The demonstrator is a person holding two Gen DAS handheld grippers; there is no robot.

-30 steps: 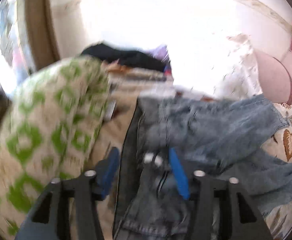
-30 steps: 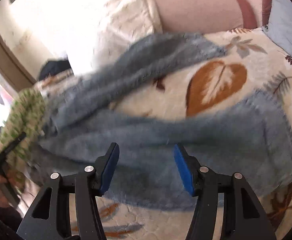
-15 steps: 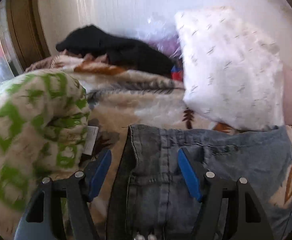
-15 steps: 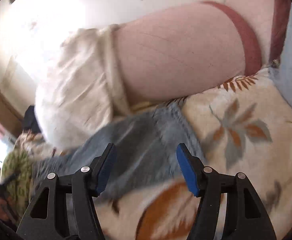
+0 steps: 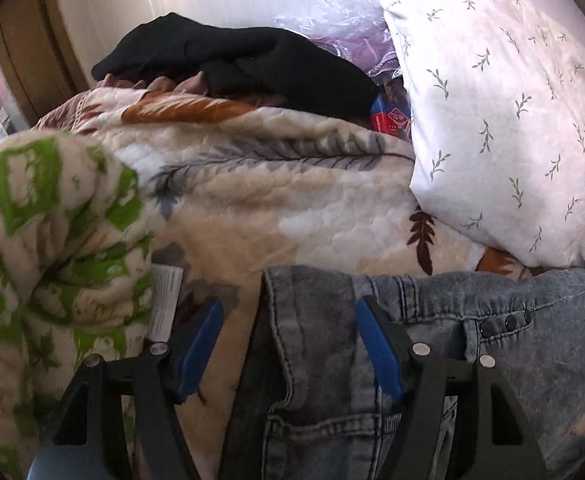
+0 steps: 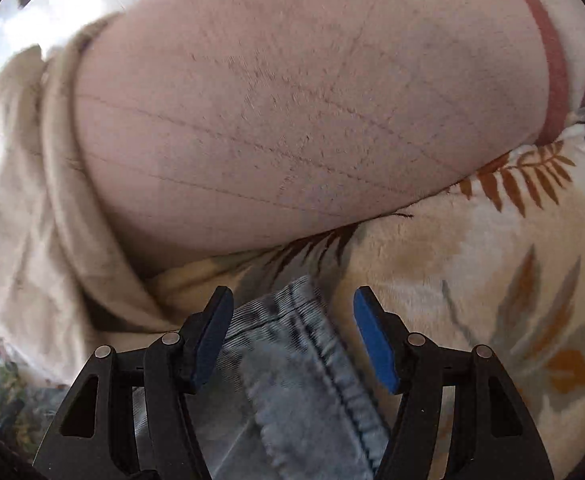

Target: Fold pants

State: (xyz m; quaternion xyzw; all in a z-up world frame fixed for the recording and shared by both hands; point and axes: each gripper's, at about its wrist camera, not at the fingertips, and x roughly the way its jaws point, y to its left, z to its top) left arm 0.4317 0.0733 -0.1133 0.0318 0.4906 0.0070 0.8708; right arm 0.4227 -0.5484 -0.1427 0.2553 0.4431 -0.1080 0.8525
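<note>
Both grippers we hold stand open over the jeans [image 5: 472,344] on the leaf-print blanket [image 5: 292,200]. Our left gripper [image 5: 288,344], whose jaws have just been widening, straddles the waistband corner; our right gripper [image 6: 292,336], likewise just widened, frames a leg hem [image 6: 292,344]. At one o'clock in the left view we see a clear plastic bag [image 5: 332,28] with purple fabric inside.
</note>
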